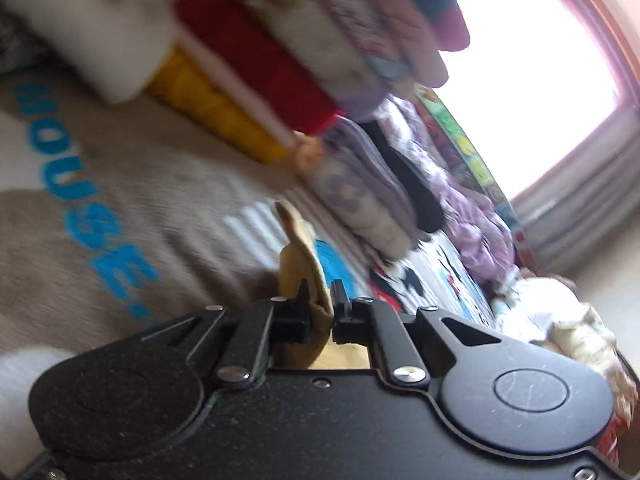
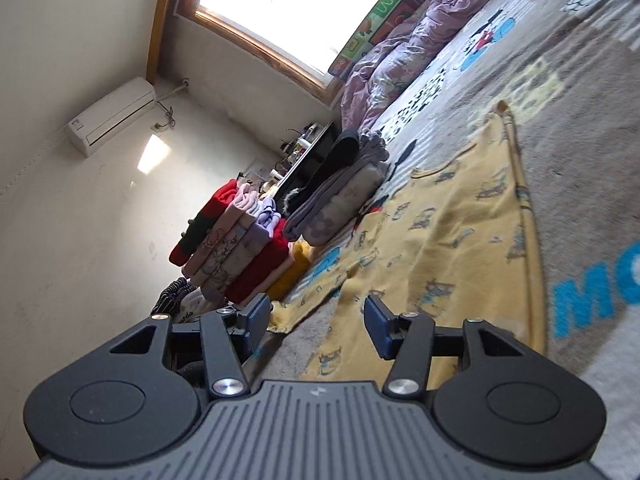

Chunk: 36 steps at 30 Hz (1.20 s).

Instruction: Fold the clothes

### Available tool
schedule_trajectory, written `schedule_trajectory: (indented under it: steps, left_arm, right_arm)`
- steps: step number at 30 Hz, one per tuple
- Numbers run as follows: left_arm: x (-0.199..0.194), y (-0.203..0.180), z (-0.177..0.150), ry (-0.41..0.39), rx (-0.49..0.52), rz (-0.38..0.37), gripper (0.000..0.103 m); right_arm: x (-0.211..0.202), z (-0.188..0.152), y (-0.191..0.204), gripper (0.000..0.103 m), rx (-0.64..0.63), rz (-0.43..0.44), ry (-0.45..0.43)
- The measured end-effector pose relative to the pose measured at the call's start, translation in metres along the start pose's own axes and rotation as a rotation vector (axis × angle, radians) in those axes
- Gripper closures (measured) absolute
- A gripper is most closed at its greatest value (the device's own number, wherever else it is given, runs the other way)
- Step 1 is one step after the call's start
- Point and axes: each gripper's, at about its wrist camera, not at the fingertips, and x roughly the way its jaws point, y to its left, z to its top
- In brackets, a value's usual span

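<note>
Daylight from blown-out window [image 1: 532,80] — left view motion-blurred, right sharp; fisheye bending edges.

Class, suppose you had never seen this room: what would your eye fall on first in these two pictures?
First the yellow printed garment, spread flat on the grey blanket, with the open right gripper over its near edge. Then the left gripper, shut on a fold of yellow cloth. Behind stands a stack of folded clothes.

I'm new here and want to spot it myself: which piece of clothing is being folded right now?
Look at the grey blanket with blue letters. Lying flat on it, beside the stacks of folded clothes, is the yellow garment. It is the only piece spread out, printed with small cartoon figures.
</note>
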Motion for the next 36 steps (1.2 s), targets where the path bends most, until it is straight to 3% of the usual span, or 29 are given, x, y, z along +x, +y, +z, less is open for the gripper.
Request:
schedule_trajectory:
  steps: [8,14,17,23,32,33,35,36]
  left_arm:
    - [0.016,-0.078,-0.04,0.053,0.244,-0.157,0.097]
    - [0.032,-0.135,-0.087,0.128,0.478,-0.21,0.097]
    - [0.037,-0.158,-0.114,0.16,0.612,-0.236,0.097]
    - [0.037,-0.18,-0.159,0.212,0.804,-0.271,0.097]
    - [0.04,-0.187,-0.185,0.276,0.921,-0.287,0.096]
    - [0.039,-0.187,-0.186,0.289,0.924,-0.298,0.093]
    - [0.038,-0.186,-0.186,0.316,0.927,-0.323,0.07]
    - [0.036,-0.185,-0.186,0.319,0.929,-0.333,0.068]
  right_arm:
    - [0.03,0.027,-0.009,0.046,0.029,0.028,-0.021]
    - [0.036,0.033,-0.021,0.045,0.079,-0.005,-0.027]
    - [0.034,0.033,-0.027,0.038,0.115,-0.016,-0.03]
    - [0.033,0.029,-0.05,0.032,0.262,-0.01,-0.049]
    - [0.034,0.025,-0.061,0.033,0.333,0.001,-0.065]
    - [0.035,0.025,-0.062,0.033,0.334,0.001,-0.065]
    - [0.035,0.024,-0.063,0.033,0.336,0.001,-0.066]
    - [0.036,0.024,-0.063,0.033,0.337,0.0,-0.066]
